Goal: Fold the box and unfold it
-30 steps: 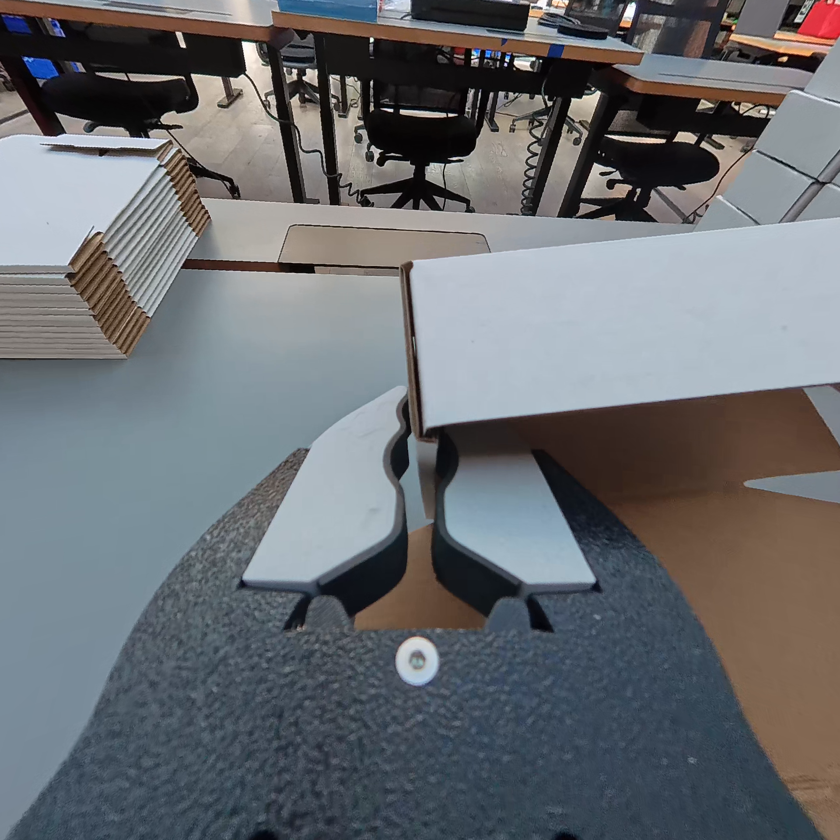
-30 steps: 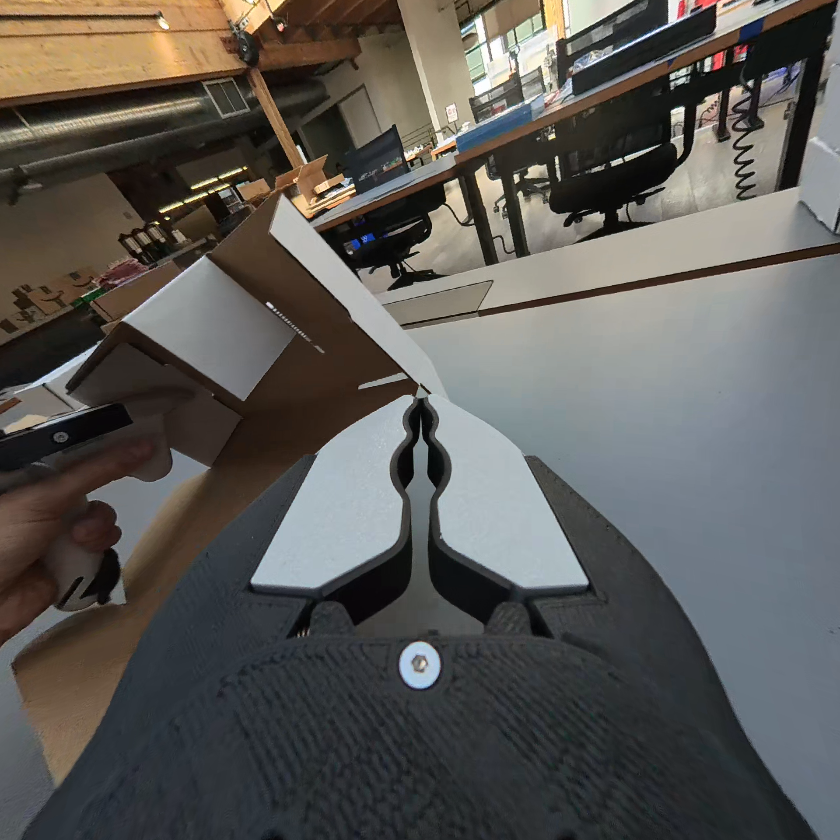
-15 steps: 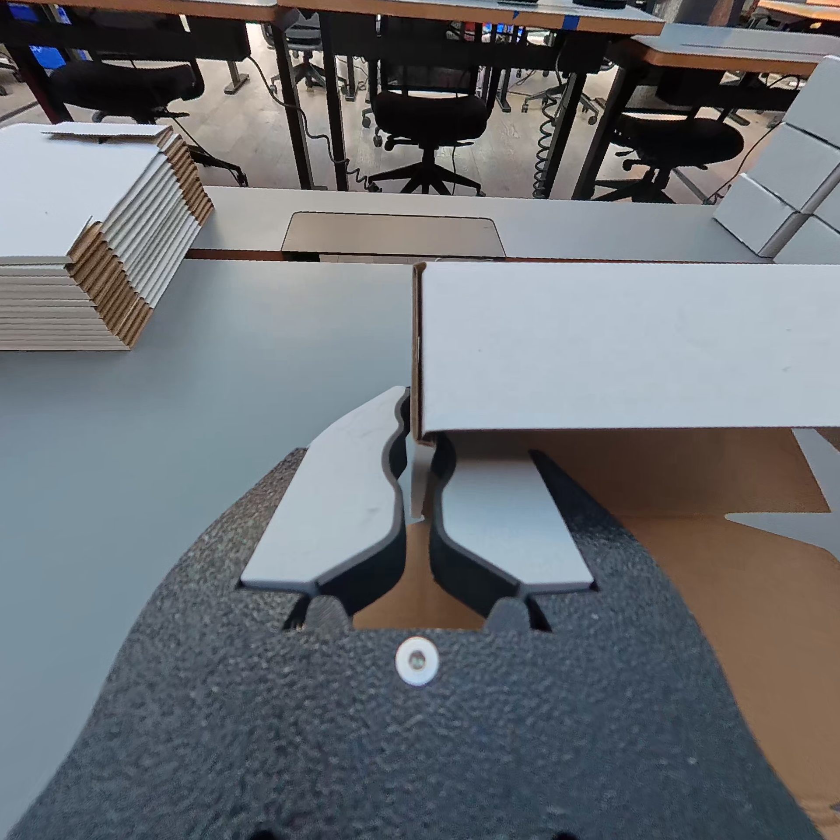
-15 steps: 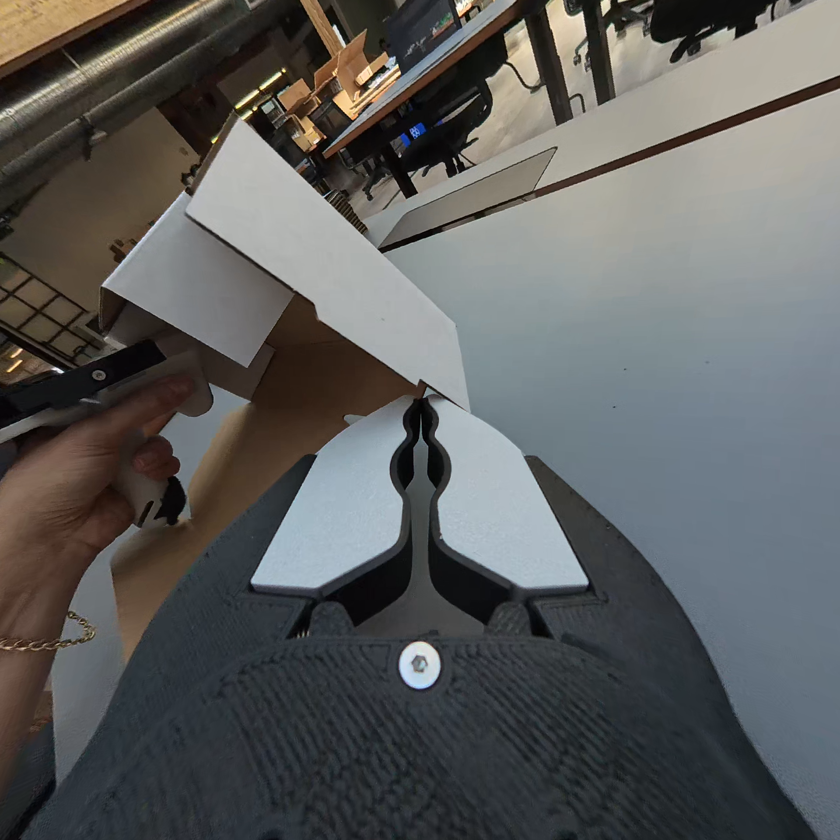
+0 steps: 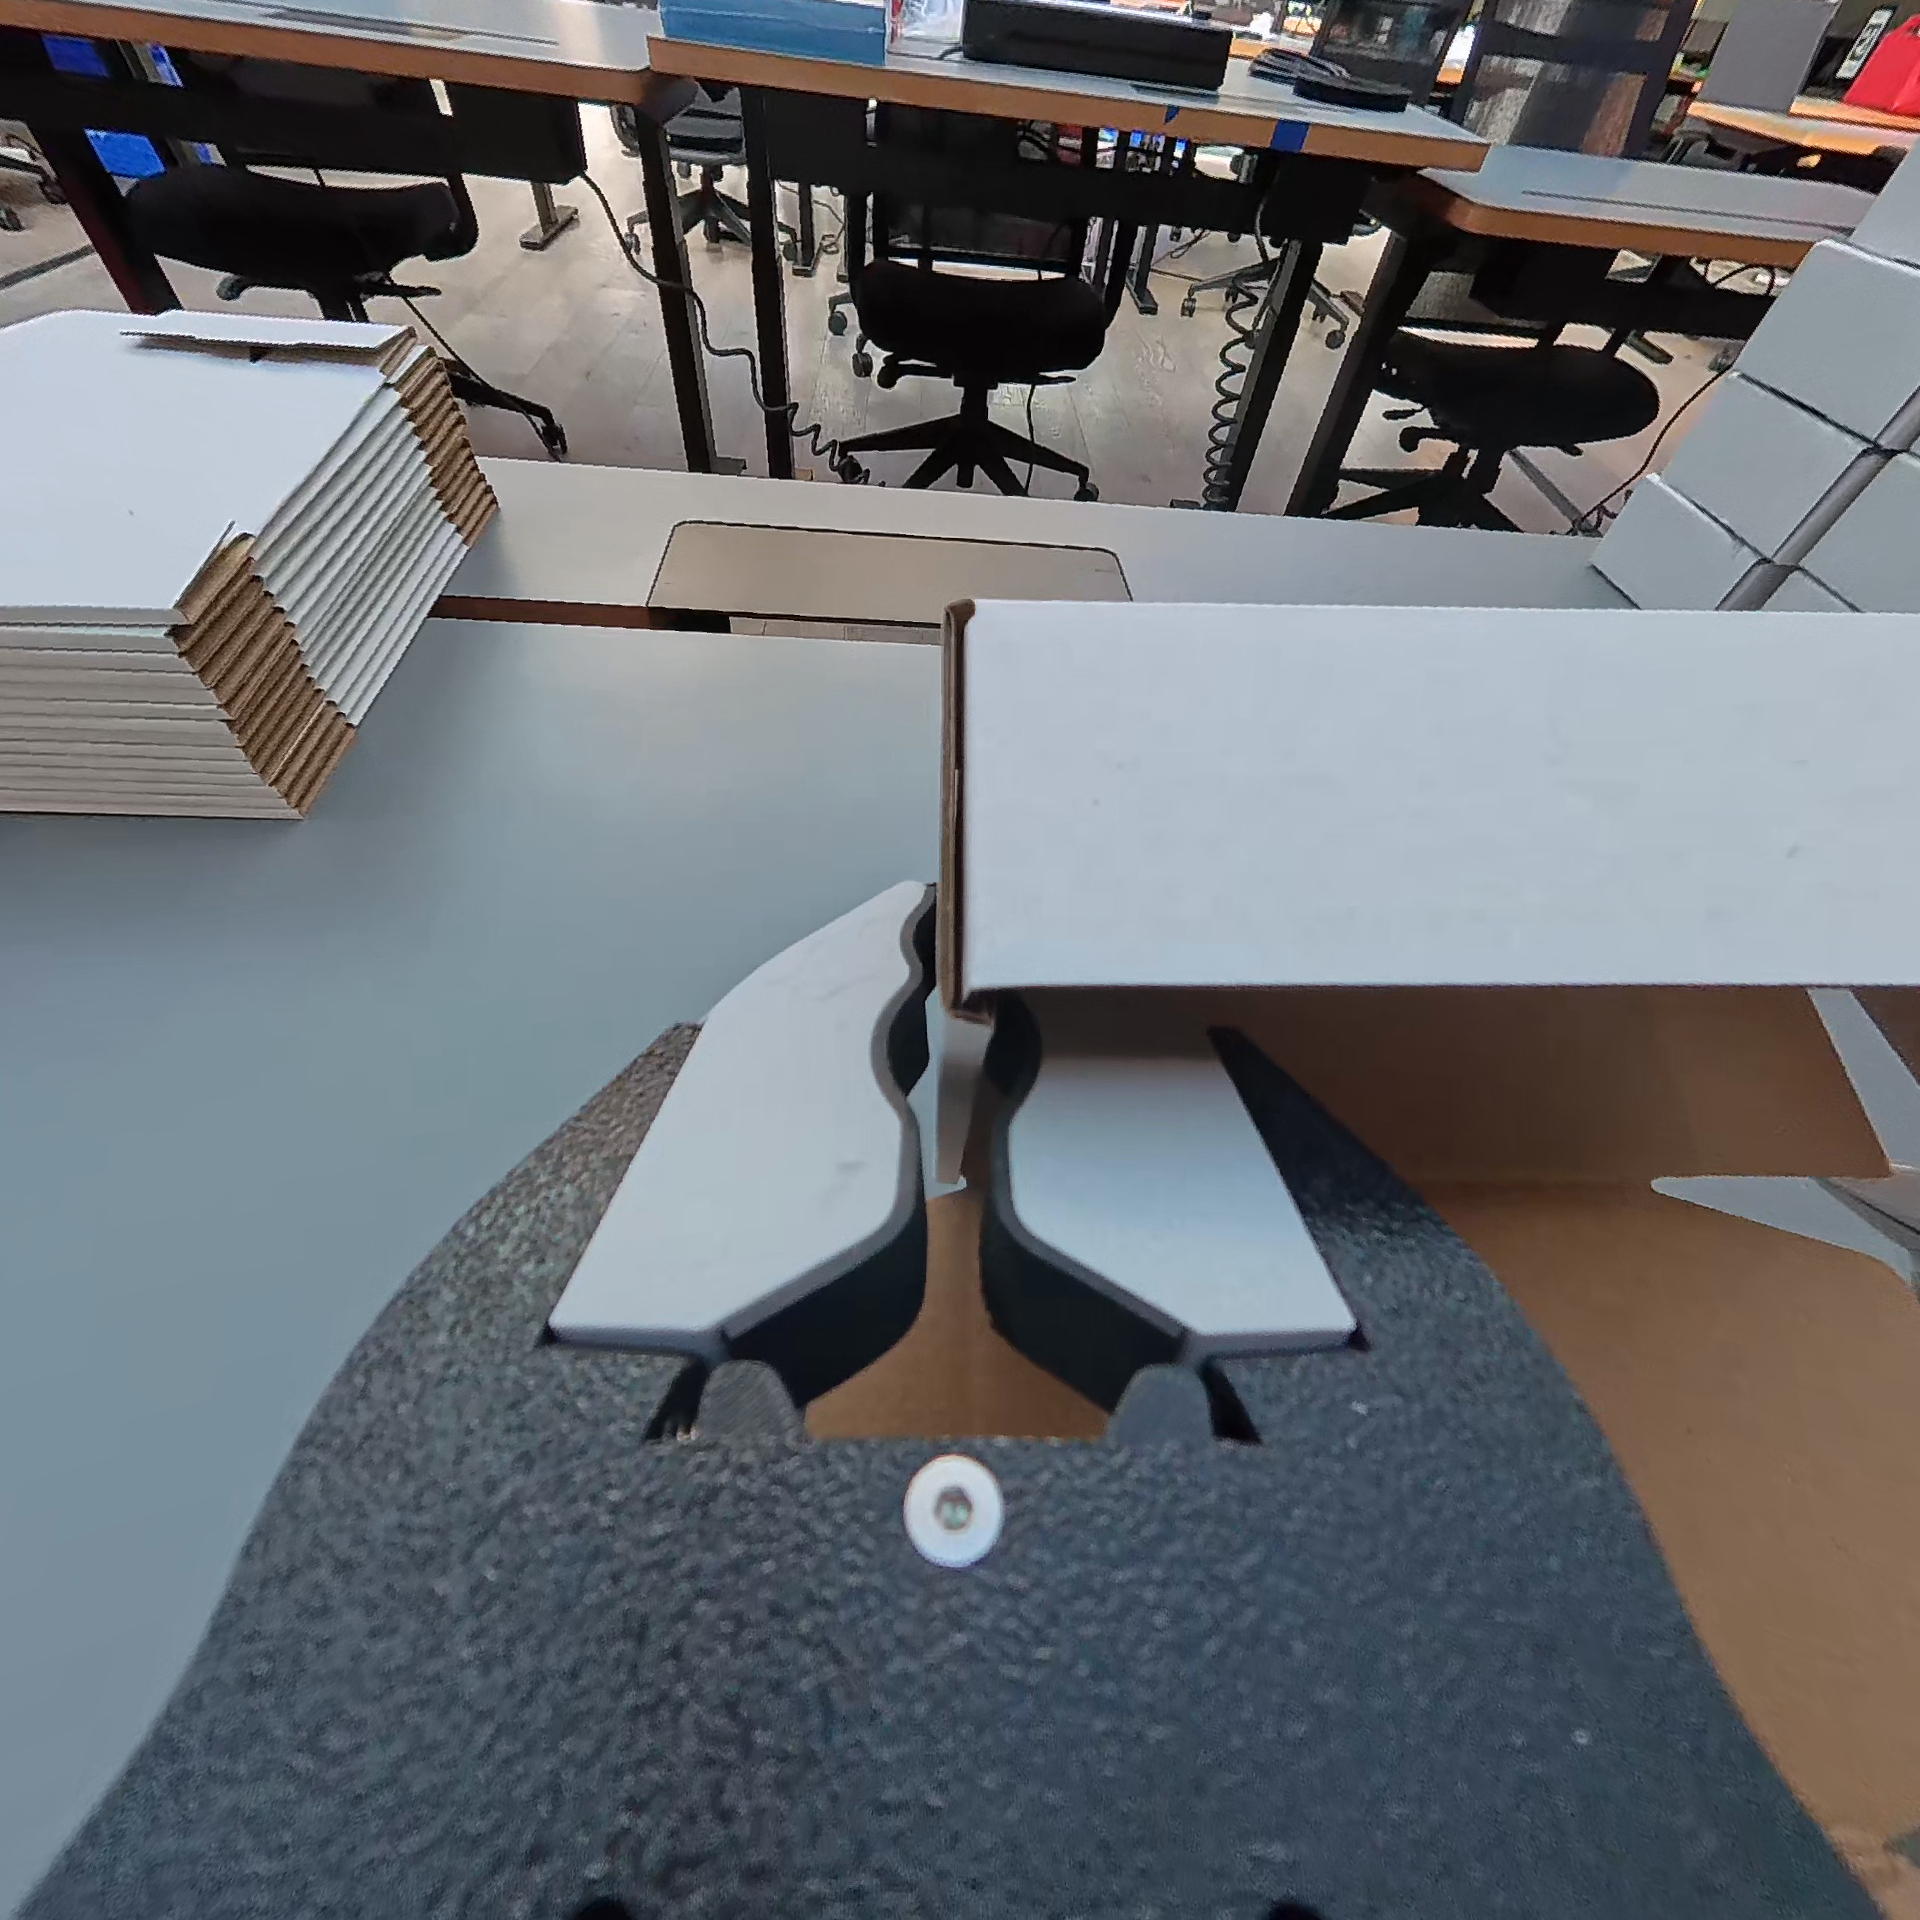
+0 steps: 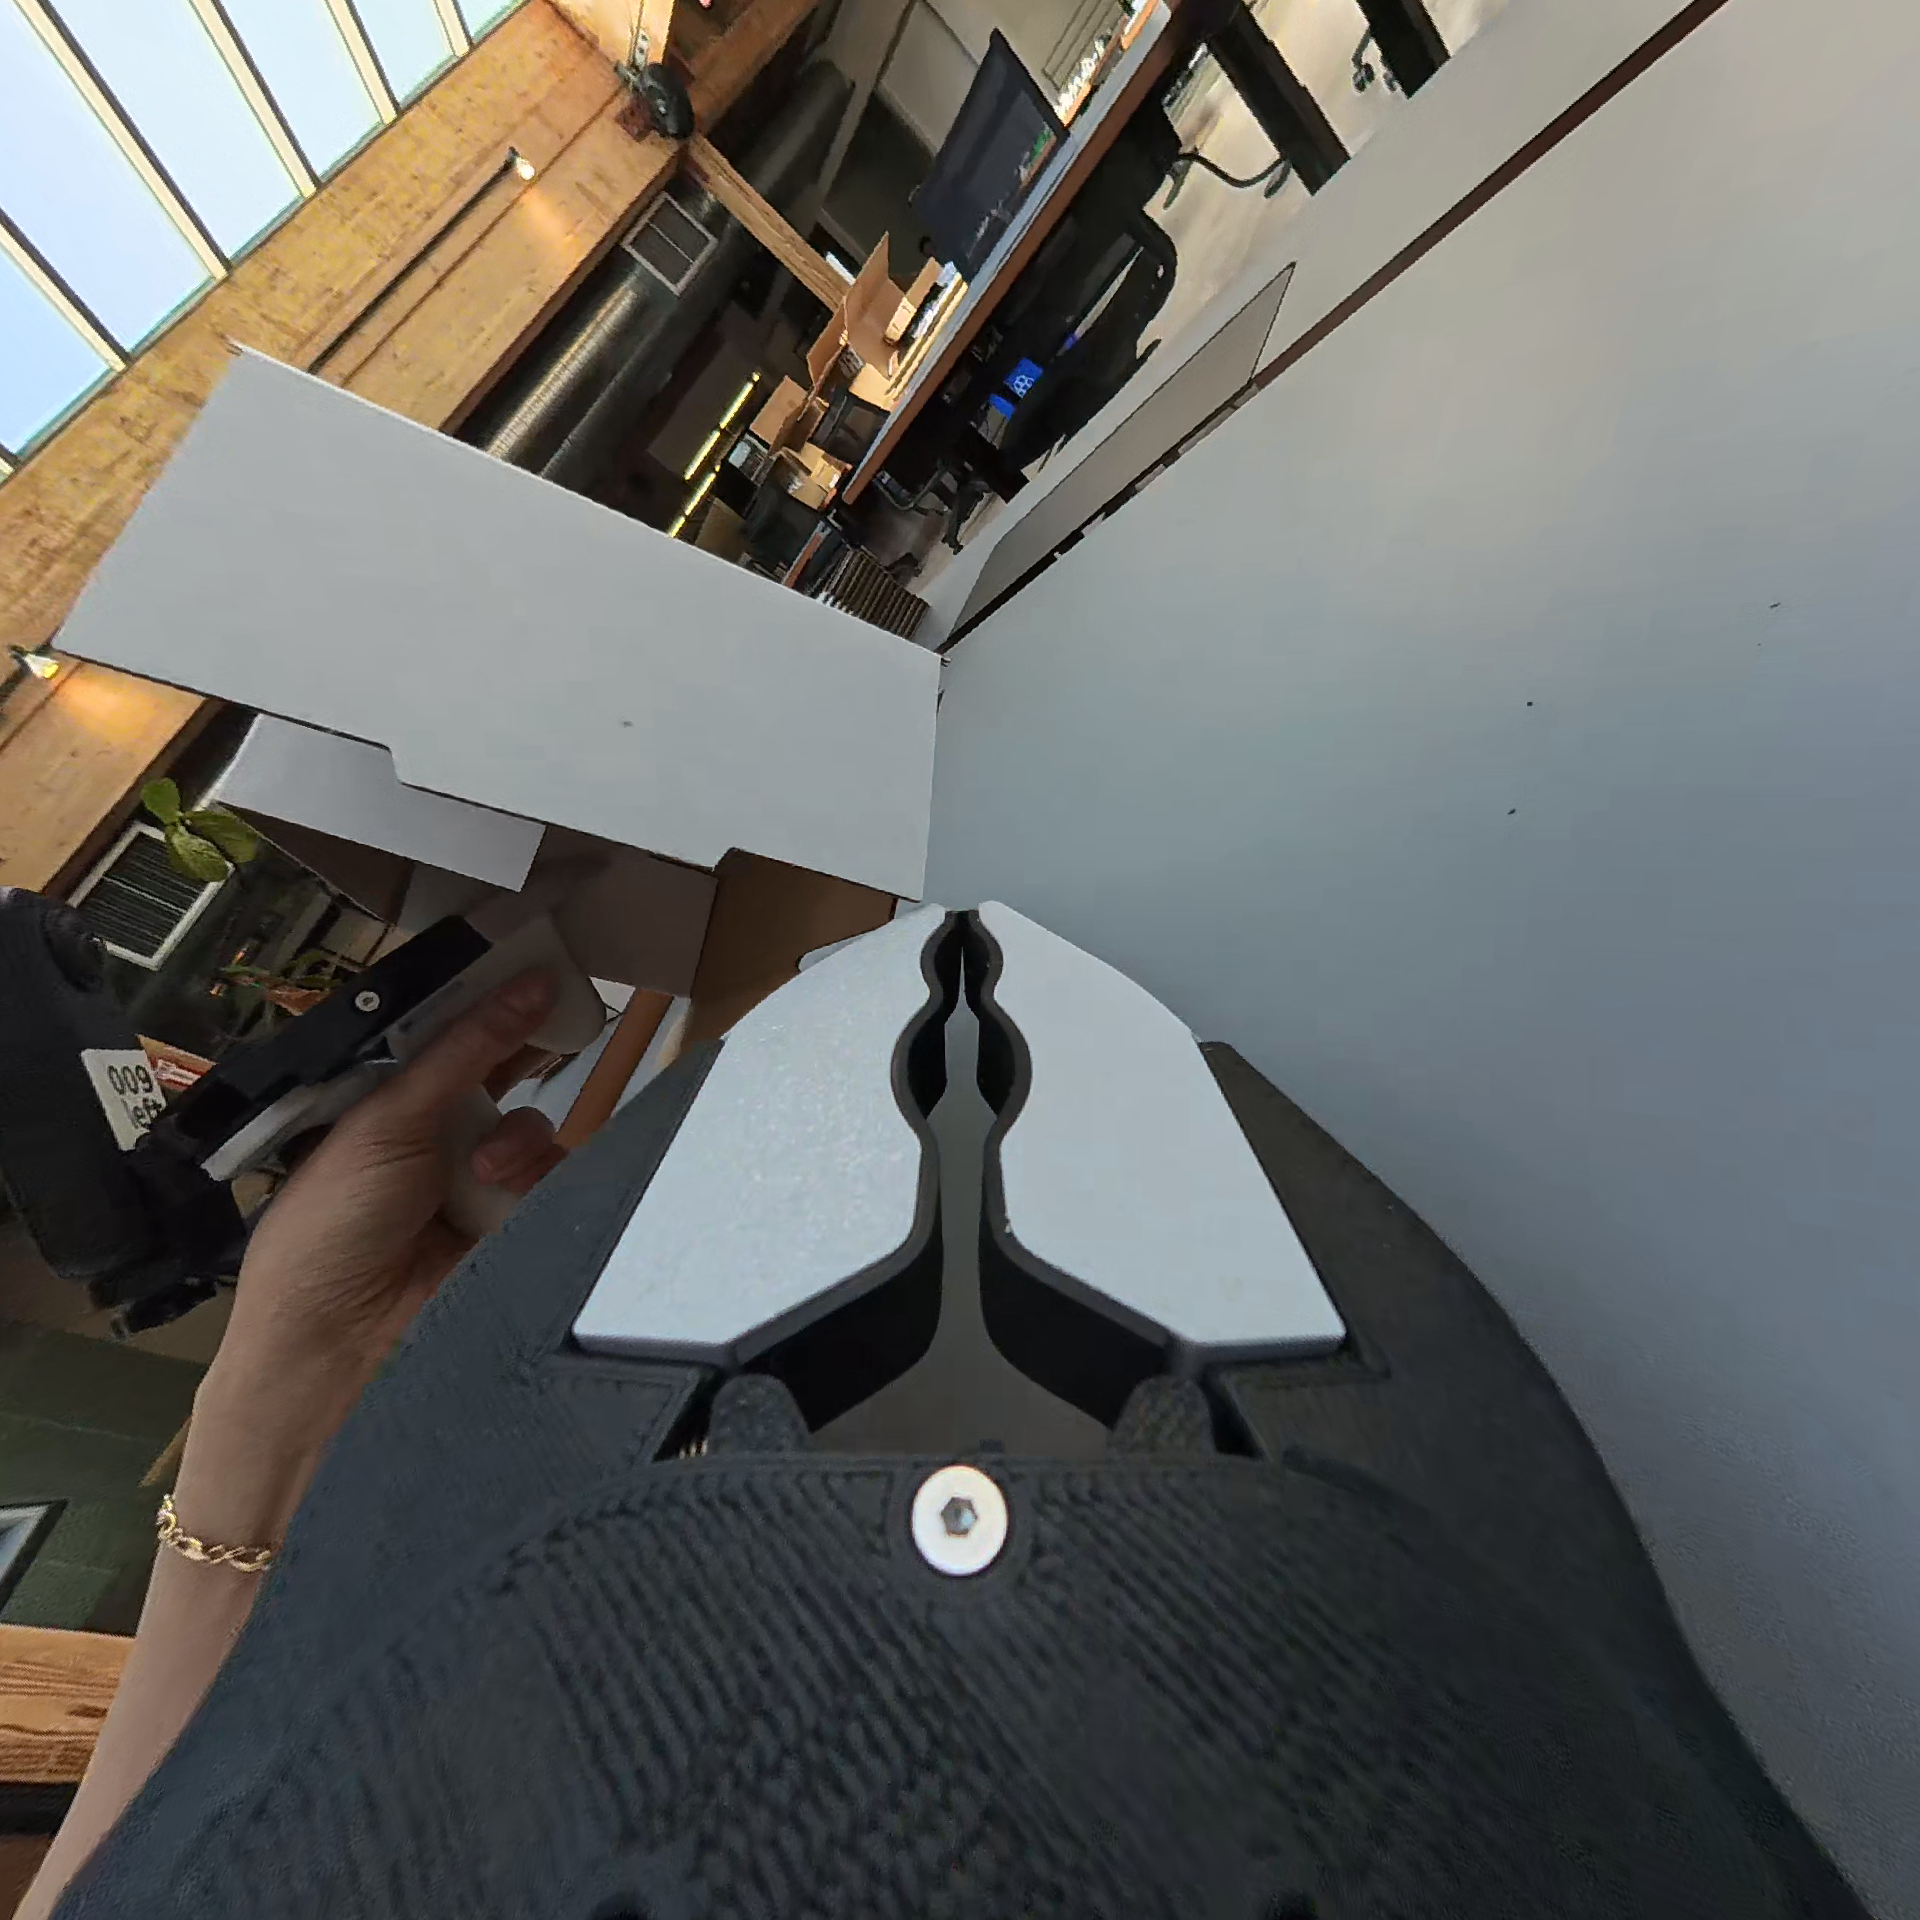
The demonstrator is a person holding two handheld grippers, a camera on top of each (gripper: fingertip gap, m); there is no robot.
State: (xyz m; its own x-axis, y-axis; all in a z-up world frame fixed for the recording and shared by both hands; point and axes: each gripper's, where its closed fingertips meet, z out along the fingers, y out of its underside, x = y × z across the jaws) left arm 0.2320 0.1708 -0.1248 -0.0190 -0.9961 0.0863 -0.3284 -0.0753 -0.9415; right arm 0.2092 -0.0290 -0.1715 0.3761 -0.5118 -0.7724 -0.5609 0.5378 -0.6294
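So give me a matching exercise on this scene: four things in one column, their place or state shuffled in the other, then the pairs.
1. left gripper
2. right gripper
3. stack of flat white cardboard sheets
4. white folded cardboard boxes

A. piled at the grey table's far right
B. shut on the white cardboard box flap
C. lying at the table's left
D. shut, beside the box's edge

Pairs: 1-B, 2-D, 3-C, 4-A

White box [image 5: 1434, 800], brown inside, half-folded on table.

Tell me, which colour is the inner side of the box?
Brown, while the outer side is white. The left wrist view shows the box best, with the brown panel under the raised flap.
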